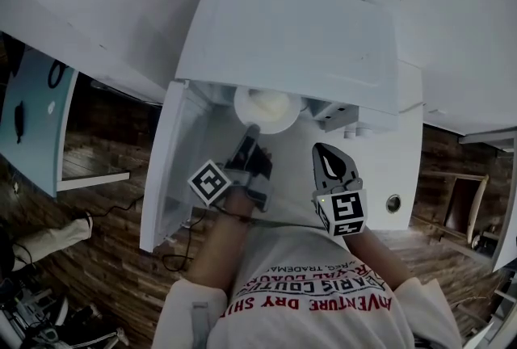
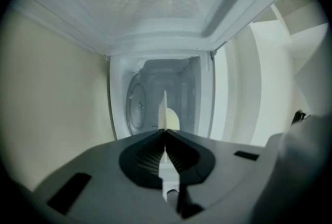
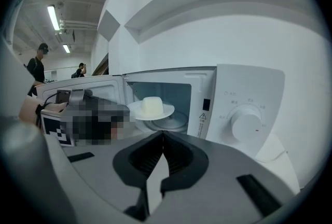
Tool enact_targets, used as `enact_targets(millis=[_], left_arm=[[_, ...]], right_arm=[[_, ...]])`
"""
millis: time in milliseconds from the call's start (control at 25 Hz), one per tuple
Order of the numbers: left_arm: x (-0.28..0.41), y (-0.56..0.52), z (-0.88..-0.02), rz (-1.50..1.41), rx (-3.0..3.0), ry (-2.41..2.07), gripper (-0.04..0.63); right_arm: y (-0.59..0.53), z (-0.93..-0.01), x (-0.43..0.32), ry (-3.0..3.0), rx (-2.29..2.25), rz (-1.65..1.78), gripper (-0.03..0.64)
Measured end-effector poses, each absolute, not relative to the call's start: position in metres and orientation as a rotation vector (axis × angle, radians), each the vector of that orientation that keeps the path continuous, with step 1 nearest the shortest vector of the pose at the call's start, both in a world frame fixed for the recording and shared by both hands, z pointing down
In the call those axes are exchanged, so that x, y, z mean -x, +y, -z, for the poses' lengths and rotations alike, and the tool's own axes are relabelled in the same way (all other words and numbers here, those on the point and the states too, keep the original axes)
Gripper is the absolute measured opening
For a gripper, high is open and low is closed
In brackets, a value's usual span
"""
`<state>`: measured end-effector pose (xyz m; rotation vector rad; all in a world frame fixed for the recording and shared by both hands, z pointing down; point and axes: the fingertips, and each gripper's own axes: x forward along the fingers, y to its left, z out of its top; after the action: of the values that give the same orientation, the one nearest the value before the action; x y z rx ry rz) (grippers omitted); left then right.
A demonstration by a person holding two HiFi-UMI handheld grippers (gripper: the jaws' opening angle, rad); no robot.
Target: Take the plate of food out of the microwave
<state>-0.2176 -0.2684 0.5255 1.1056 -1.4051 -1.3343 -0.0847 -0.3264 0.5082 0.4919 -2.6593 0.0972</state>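
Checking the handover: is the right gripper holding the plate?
No, the right gripper is shut on nothing; the left gripper pinches the plate by its rim.

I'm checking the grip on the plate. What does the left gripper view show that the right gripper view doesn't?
Left only: the left tool shut on the rim of the plate, seen edge-on. Right only: the control dial, the shut, empty right tool, two people far off. Both: the plate, the pale food and the cavity of the microwave.
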Motion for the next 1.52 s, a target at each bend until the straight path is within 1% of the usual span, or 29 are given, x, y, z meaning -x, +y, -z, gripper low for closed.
enact_targets(millis=[600,800,1200,1520], left_arm=[[0.148,-0.201,-0.465,1.368,-1.214,-1.383,0.012],[0.132,-0.181,-0.447,1.357,-1.219,-1.418,0.012],[0.101,-0.169,-0.407,1.376,-1.284,-1.379,0.012],[0.085,-0.169,-0.39,1.372,-1.313,-1.348,0.012]], right_arm=[[-0.3,-0.467,0.046,-2.756,-0.562,-0.082,0.01],[-0.288,-0.44,0.033,-2.821,-0.589,-0.049,0.01],[-0.271,-0.403,0.01,-2.905,-0.584,0.024,0.009],[-0.272,-0.398,-0.003,-2.913,-0.598,0.032,0.009]])
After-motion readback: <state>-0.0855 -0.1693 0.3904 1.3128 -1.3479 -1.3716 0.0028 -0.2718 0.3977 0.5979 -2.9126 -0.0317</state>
